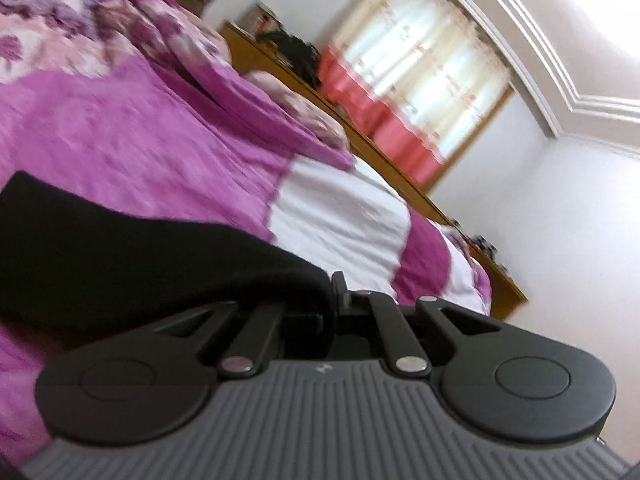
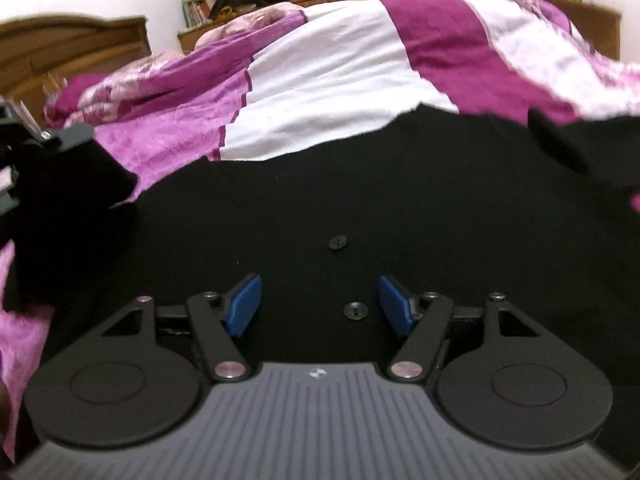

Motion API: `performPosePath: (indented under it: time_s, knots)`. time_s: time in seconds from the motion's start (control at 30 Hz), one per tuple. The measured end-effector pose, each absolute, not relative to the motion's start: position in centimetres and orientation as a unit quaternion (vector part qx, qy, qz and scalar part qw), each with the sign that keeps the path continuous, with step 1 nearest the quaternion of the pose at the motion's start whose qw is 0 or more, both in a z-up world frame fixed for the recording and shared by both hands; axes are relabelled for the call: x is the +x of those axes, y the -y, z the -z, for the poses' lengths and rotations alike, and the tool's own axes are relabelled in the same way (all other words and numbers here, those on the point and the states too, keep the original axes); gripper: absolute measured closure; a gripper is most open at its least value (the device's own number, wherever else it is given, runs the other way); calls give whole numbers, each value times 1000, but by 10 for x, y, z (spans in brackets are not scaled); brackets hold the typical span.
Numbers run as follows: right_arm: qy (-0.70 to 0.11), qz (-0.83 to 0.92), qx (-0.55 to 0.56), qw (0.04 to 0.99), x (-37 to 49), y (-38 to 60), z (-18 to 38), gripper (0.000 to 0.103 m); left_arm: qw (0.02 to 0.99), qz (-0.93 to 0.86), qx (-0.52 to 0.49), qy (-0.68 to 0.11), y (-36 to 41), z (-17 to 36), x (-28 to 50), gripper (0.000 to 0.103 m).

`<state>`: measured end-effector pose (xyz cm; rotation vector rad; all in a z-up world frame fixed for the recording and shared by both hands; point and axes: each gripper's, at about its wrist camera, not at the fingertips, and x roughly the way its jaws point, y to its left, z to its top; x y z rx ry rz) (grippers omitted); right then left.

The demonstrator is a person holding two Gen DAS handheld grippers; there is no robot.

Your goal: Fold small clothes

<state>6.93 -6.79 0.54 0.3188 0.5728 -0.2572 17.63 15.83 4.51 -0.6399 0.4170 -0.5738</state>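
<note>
A black garment [image 2: 360, 200] with small black buttons [image 2: 338, 243] lies spread on the bed. My right gripper [image 2: 320, 304] is open, its blue pads [image 2: 244, 304] apart just above the cloth, a button between them. My left gripper [image 1: 338, 292] is shut on an edge of the black garment [image 1: 120, 256] and holds it lifted off the bed; the cloth drapes to the left and hides its pads. The left gripper also shows at the left edge of the right wrist view [image 2: 60, 136], holding a raised fold.
The bed carries a purple, magenta and white quilt [image 2: 340, 72] with floral pillows [image 1: 80, 28] at its head. A wooden headboard [image 2: 72, 48] and wooden side rail [image 1: 400, 168] border it. Red and white curtains [image 1: 400, 80] hang behind.
</note>
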Motion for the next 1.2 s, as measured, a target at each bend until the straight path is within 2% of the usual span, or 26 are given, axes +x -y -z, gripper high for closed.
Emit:
performPosePath:
  time_s: [0.13,0.23,0.3,0.33,0.37,0.43,0.47,0.6,0.73,0.83,0.9,0.97,1.1,1.17,1.2]
  knots:
    - [-274,154,133,940,70,59,-1,26,865,317,-318,-226,-141,-35,175,96]
    - [-266,158,160,937,66,66,0,26,877,287,-291,-253,-128,-27,174,94]
    - [-258,152,175,938,62,69,1,25,867,279,-291,-294,-122,-15,180,71]
    - [-256,149,179,938,62,70,0,24,850,286,-297,-327,-120,-8,185,39]
    - [-253,146,186,938,60,72,1,24,830,304,-306,-354,-119,-4,188,25]
    - [-248,141,199,937,58,76,0,24,803,347,-329,-355,-124,-1,187,23]
    - [-246,140,204,937,58,76,1,24,797,359,-331,-355,-126,-3,186,18]
    - [-250,143,193,938,60,72,0,23,797,361,-350,-334,-153,-14,179,18]
    - [-253,133,173,943,61,66,-2,22,856,206,-397,-260,-202,-41,146,18]
    - [-243,98,166,951,58,61,-5,24,889,119,-370,-242,-230,-56,129,19]
    - [-229,76,156,958,55,56,-9,24,906,83,-338,-242,-241,-58,130,27]
    - [-222,64,144,962,54,49,-11,24,909,47,-327,-256,-250,-48,141,39]
    - [-230,63,131,962,56,44,-11,24,859,49,-390,-327,-267,-9,169,39]
    - [-234,62,137,961,57,46,-10,24,854,63,-410,-313,-265,0,177,40]
    - [-235,61,139,960,57,47,-10,24,857,72,-409,-304,-261,1,179,45]
